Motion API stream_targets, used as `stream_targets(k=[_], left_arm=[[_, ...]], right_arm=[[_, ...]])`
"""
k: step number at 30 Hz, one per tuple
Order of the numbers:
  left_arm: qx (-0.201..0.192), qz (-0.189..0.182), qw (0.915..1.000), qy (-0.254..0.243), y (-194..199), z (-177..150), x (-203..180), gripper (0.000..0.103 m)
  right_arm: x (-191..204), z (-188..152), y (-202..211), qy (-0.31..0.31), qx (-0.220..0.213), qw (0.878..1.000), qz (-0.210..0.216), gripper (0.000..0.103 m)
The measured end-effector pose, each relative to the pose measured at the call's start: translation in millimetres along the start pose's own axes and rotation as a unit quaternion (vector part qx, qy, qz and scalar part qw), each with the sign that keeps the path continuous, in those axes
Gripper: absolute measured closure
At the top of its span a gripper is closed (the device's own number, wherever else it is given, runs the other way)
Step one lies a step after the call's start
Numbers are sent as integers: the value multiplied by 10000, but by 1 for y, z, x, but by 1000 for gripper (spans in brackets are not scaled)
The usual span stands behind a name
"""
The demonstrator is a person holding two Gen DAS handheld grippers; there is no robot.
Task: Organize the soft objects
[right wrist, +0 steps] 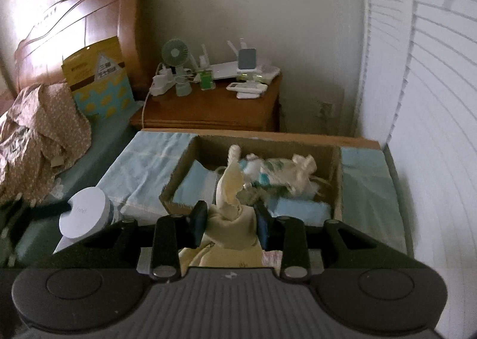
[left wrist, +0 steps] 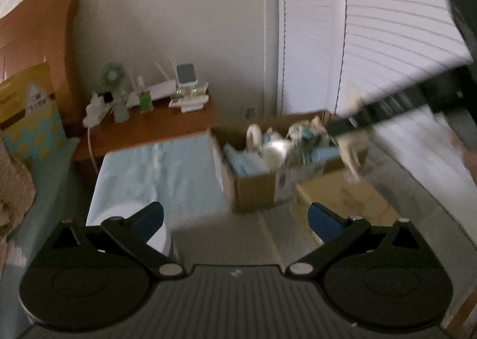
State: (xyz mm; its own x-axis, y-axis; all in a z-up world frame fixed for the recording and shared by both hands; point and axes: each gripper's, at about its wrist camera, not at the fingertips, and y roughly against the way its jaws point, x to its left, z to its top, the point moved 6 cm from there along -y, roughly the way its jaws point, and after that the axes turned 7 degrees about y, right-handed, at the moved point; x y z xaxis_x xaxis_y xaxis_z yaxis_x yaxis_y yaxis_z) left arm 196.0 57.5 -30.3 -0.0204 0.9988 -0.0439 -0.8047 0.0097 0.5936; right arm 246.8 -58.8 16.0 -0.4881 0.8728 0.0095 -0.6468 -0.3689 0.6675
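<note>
Right tongs (right wrist: pixel 229 227): clamped on a cream cloth (right wrist: pixel 231 204), which stands bunched between the blue pads with a peak rising above them and the rest trailing down toward the camera. Its long axis runs roughly along the line the tongs point.

Left tongs (left wrist: pixel 235 219): wide apart, nothing between them.

The cardboard box (right wrist: pixel 337 183) sits on the bed (right wrist: pixel 366 180), directly ahead of the right tongs and just beyond the cloth; it already holds pale soft items and folded blue cloth. In the left view the box (left wrist: pixel 253 189) lies well ahead and slightly right, motion-blurred.

Judgement: the right hand is the nearer to the box and carries the load; placing the cloth calls for a short forward carry over the near wall.
</note>
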Motion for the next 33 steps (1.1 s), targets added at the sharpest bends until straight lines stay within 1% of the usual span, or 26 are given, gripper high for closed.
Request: stream_targets(k=[2,5,10,12,14,19,20,21,22,24,27,30,33], left_arm=[[63,52,9999,63,4,-8,0,1],[21,153,9998,94,10,-16,-1,1],[-230,286,9993,1,18,-19,-2,1],[-264,314,9992,-1,18,-19,-2,1],[-290,267,9992,78,17,-19,0,1],[-220,308,9992,136,9,-21,6,1],[-208,321,9992,145,8,-22,8,1],[-207,339,9991,157,7,-22,9,1],[-196,339,9991,163,5,-23,10,1],[-173,357,9990,193,3,-24,11,1],[-152,351,9990,240,1,-24,14,1],[-173,338,9989,261,2,-24,15,1],[-177,336,9986,363,3,-23,17,1]], right_arm=[[2,9,-9,94,20,9999,60,64],[6,22,-25,166,75,9996,204,64],[14,39,-52,422,153,9982,387,64],[16,45,-66,507,230,9976,414,64],[18,50,-79,588,299,9969,421,64],[20,63,-109,755,459,9951,437,64],[20,65,-115,786,468,9949,420,60],[20,66,-120,816,492,9947,384,49],[19,68,-124,827,502,9948,328,43],[17,69,-127,827,457,9952,240,27],[14,69,-123,779,375,9961,187,9],[13,68,-111,790,274,9964,148,2],[15,64,-94,780,209,9967,109,0]])
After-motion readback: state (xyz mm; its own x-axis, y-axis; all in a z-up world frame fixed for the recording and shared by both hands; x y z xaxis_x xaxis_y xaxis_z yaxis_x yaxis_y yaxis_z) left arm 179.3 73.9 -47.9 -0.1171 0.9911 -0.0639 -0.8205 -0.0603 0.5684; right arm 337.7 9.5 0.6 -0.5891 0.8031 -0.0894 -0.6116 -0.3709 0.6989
